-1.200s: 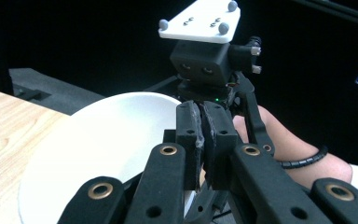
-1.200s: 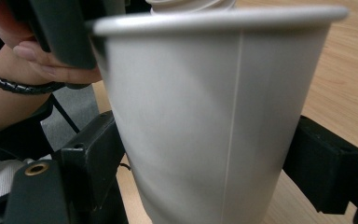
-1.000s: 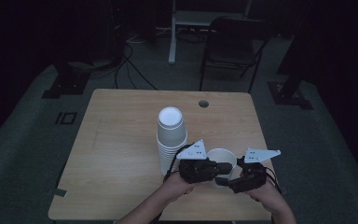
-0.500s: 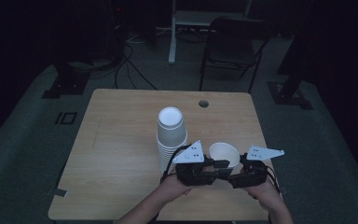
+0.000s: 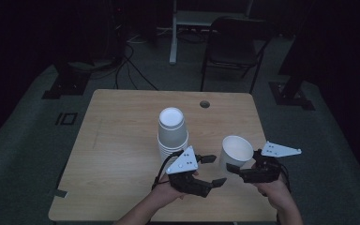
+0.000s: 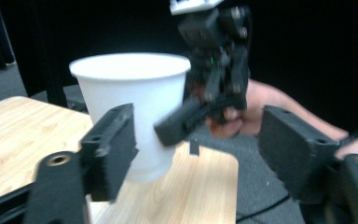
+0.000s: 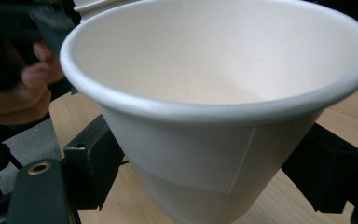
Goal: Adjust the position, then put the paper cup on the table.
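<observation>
Cup point(image 5: 236, 152) is held upright, mouth up, clamped at its lower wall by the right gripper point(image 5: 236, 172) just right of the stack point(image 5: 172, 133), while the left gripper point(image 5: 214, 169), jaws just opened and empty, is parted from it.

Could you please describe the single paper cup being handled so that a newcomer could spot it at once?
Start at the wooden table, then find the stack of white cups near its middle. Toward the table's right edge, the single white cup sits between the right claw's jaws, mouth up. Unlike the stack, it is one cup, standing apart.
</observation>
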`<state>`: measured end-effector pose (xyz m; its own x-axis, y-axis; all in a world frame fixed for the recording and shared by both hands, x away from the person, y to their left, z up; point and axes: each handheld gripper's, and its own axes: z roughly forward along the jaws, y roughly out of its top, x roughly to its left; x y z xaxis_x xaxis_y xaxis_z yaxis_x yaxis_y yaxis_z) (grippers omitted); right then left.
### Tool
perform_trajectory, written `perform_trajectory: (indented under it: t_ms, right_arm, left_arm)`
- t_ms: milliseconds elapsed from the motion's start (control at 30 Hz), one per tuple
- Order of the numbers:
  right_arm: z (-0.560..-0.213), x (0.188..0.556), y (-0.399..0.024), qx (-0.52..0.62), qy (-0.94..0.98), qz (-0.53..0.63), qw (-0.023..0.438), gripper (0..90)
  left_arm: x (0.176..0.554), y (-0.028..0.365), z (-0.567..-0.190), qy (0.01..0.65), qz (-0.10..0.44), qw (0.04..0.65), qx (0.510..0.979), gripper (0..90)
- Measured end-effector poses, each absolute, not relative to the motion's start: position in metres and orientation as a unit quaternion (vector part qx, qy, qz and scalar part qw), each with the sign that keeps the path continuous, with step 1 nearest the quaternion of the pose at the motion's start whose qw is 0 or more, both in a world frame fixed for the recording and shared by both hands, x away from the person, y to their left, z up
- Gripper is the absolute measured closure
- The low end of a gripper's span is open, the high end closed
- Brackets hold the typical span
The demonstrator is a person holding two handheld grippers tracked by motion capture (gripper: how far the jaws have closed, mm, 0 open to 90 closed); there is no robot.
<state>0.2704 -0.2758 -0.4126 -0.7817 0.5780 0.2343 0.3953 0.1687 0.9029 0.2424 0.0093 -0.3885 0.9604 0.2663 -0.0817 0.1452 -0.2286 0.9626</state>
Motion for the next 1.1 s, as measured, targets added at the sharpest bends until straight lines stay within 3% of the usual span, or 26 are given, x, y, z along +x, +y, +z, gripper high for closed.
perform_trajectory:
  t_ms: [233, 467, 1100]
  right_arm:
    - [-0.41, 0.271, -0.28, 0.327, 0.754, 0.562, 0.094, 18.6]
    - [-0.412, 0.274, -0.282, 0.342, 0.752, 0.551, 0.119, 18.5]
    - [-0.436, 0.291, -0.284, 0.386, 0.742, 0.526, 0.157, 18.5]
  left_arm:
    - [0.241, 0.017, -0.397, 0.145, 0.046, 0.604, 0.782, 15.6]
    - [0.239, 0.03, -0.402, 0.155, 0.052, 0.594, 0.788, 10.3]
    - [0.232, 0.072, -0.445, 0.191, 0.066, 0.555, 0.807, 9.7]
